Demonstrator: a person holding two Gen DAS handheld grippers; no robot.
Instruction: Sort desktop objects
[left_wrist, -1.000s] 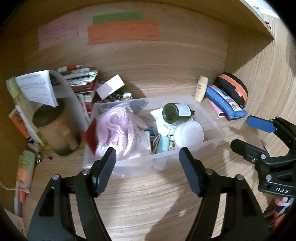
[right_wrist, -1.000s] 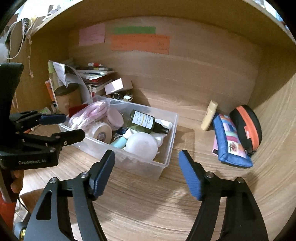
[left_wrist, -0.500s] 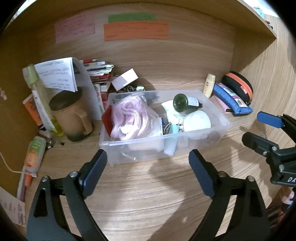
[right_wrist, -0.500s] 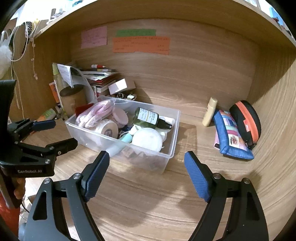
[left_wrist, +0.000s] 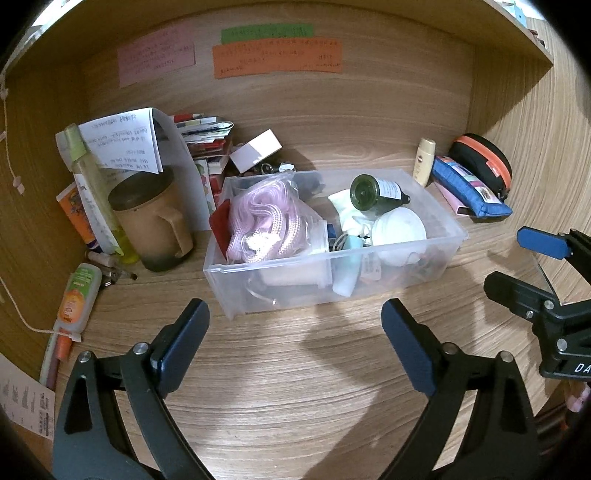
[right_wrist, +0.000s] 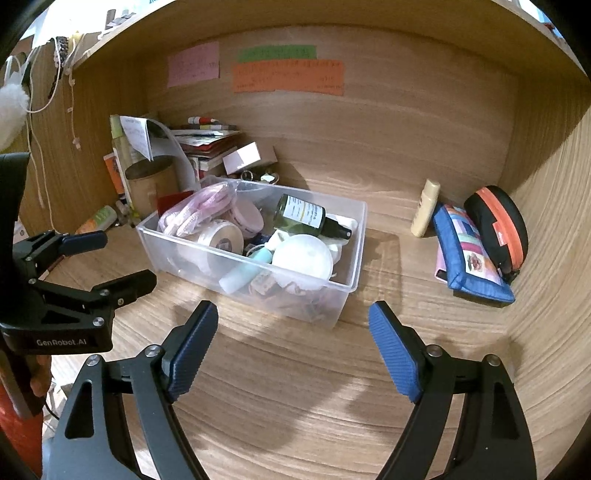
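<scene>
A clear plastic bin (left_wrist: 448, 240) (right_wrist: 352, 284) stands on the wooden desk. It holds a bagged pink rope (left_wrist: 266, 221), a dark green bottle (left_wrist: 373, 192) (right_wrist: 303, 216), a white round lid (left_wrist: 399, 229) (right_wrist: 303, 254) and small items. My left gripper (left_wrist: 295, 343) is open and empty in front of the bin; it also shows in the right wrist view (right_wrist: 110, 258). My right gripper (right_wrist: 293, 347) is open and empty in front of the bin, and shows at the right in the left wrist view (left_wrist: 517, 262).
Left of the bin stand a brown mug (left_wrist: 151, 221), papers, stacked books (left_wrist: 207, 147) and an orange tube (left_wrist: 75, 299). At the right lie a cream bottle (right_wrist: 424, 212), a blue pouch (right_wrist: 472, 254) and a black-orange case (right_wrist: 498, 225). Walls enclose the desk.
Both grippers have pulled back from the bin, which now looks smaller and farther. Both stay open and empty.
</scene>
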